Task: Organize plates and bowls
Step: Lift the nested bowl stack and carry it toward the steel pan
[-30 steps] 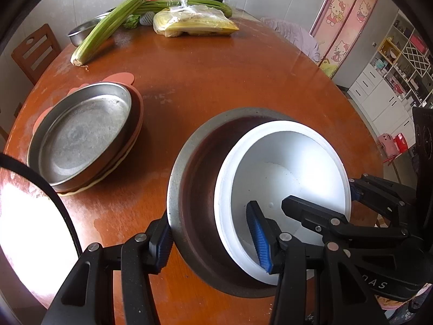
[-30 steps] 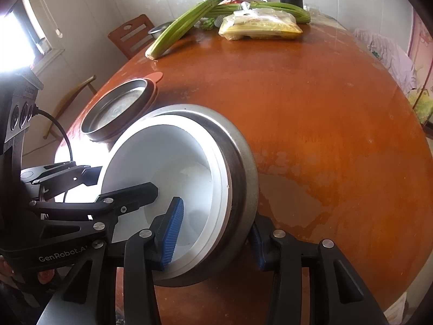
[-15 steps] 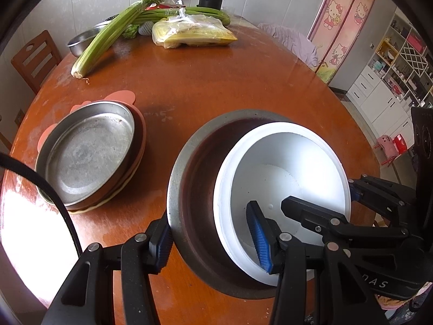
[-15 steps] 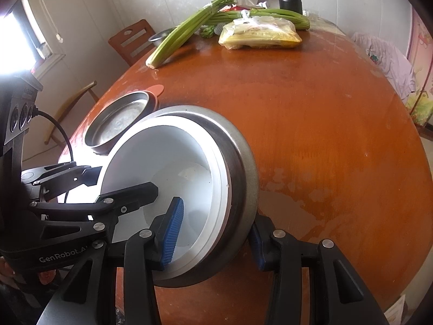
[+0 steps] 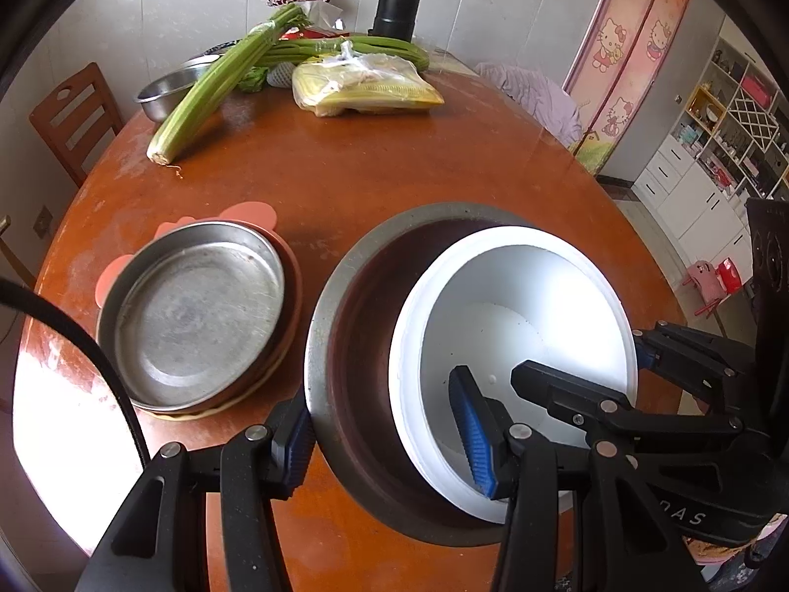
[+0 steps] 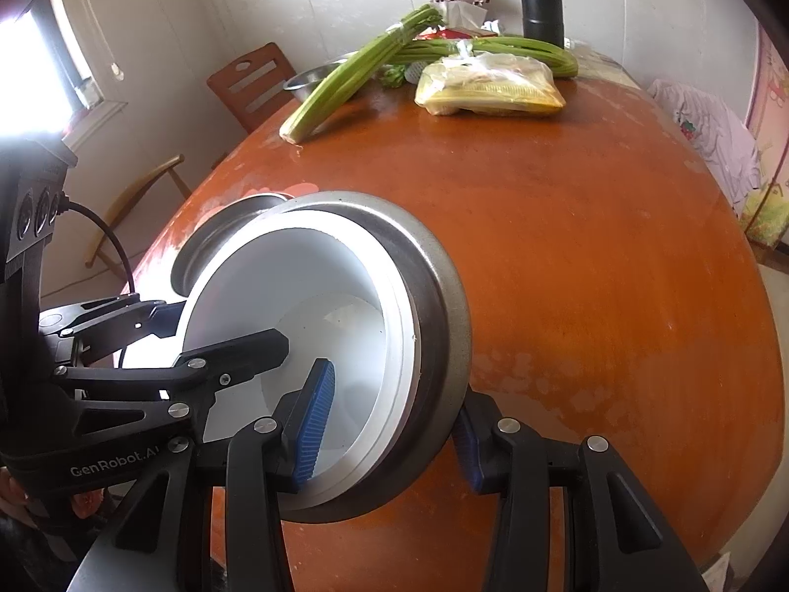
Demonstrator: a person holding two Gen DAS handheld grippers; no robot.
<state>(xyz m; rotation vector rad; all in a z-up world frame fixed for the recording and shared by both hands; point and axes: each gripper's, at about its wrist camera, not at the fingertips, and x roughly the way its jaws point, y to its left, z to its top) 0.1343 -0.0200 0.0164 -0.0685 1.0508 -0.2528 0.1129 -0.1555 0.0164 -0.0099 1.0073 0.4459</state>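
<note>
The left gripper (image 5: pixel 384 444) is closed over the near left part of the rims: one blue pad is pressed on the outside of the metal bowl (image 5: pixel 345 325), the other is set inside the white bowl (image 5: pixel 522 325), so both walls are pinched between them. The right gripper (image 6: pixel 389 424) is closed in the same way on the right part of the rims, with one pad inside the white bowl (image 6: pixel 296 296) and one pad against the outer side of the metal bowl (image 6: pixel 439 306). The two bowls are probably held like this so that they can be carried as one nested pair, a grip on each side keeping them from tipping. The white bowl is seated inside the metal one and is pushed toward the right side of it, so a dark gap is left on the left. The pair seems to be lifted a little above the table (image 5: pixel 375 177), but this cannot be told for sure.

Just to the left of the left gripper, a stack of plates (image 5: pixel 197 315) is resting on the table, a metal plate lying on top of a brown one, with a pink mat (image 5: pixel 251 212) under them. It is close beside the metal bowl, not touching it. Far ahead of both grippers, celery (image 5: pixel 217 84), a plastic bag (image 5: pixel 365 84), a small steel basin (image 5: pixel 167 91) and a black flask (image 5: pixel 397 0) are placed near the far edge.
</note>
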